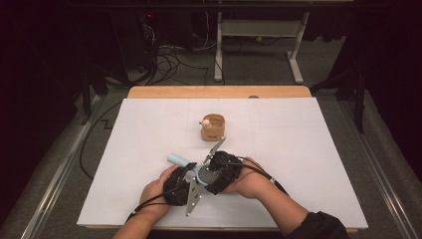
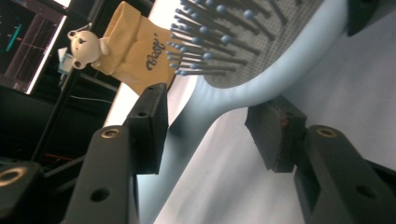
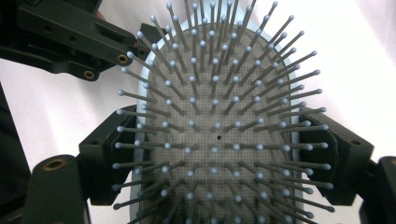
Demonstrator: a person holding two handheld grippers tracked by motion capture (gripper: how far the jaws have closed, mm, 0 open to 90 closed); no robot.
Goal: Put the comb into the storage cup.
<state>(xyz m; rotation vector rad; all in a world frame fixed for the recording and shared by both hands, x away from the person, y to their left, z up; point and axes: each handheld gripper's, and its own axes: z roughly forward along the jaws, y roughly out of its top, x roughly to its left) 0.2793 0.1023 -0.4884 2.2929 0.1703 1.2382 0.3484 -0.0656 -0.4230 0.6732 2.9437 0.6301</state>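
1. Hairbrush point(image 3: 215, 135): pale blue body with a grey perforated pad and ball-tipped bristles. It was held above the white tabletop point(image 1: 308, 149) near its front edge, between the person's two hands. In the high view its handle pointed up and left, away from the hands.

2. Right gripper point(image 3: 219, 158): clamped across the head of the hairbrush, one black jaw on each long side of the head, bristles facing its camera. The jaws were drawn in tight against the blue rim.

3. Left gripper point(image 2: 210, 128): its jaws stood on either side of the narrow neck of the hairbrush, where the head tapers to the handle. One pad lay against the blue neck; the other stood just clear of it, with a gap visible. The grip was not fully made.

4. Pouch point(image 1: 213, 127): small, tan, open-topped, with dark script lettering on its side. It stood upright on the tabletop beyond the hands, apart from both grippers.

5. Bear figure point(image 2: 86, 46): small and white, fixed at the rim of the pouch.

6. Hands: the left hand point(image 1: 152, 191) and the right hand point(image 1: 249, 181) entered from the near edge and lay close together.
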